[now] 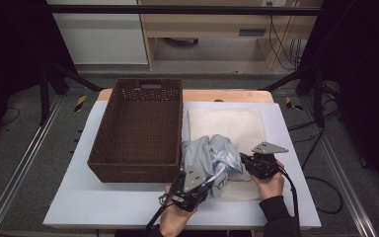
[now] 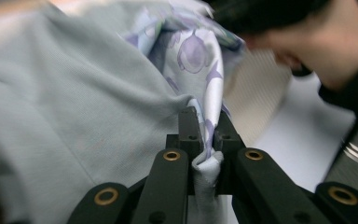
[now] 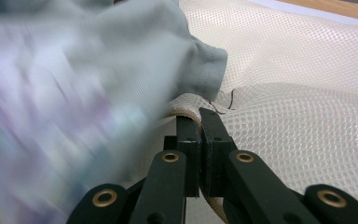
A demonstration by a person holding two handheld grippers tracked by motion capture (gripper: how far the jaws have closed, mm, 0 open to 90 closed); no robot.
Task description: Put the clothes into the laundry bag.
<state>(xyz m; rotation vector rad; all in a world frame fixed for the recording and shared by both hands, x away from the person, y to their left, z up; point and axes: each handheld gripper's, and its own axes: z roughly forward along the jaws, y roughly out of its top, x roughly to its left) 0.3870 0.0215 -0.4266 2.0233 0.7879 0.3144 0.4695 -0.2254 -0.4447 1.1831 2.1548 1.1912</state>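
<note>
The garment (image 1: 211,157), soft, light and slippery, lies bunched on the mesh bag (image 1: 237,126) beside the basket (image 1: 140,131), pinched at a fold by the left gripper (image 2: 205,133), while the bag's rim is clamped in the right gripper (image 3: 199,122); seams are judged the surest hold.

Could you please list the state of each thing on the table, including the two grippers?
Left gripper: jaws shut on the grey garment.
Right gripper: jaws shut on the mesh bag's edge.
Grey garment: crumpled, patterned lining showing, lying on the bag.
Mesh bag: lying flat, near edge lifted.
Wicker basket: upright, empty.
</note>
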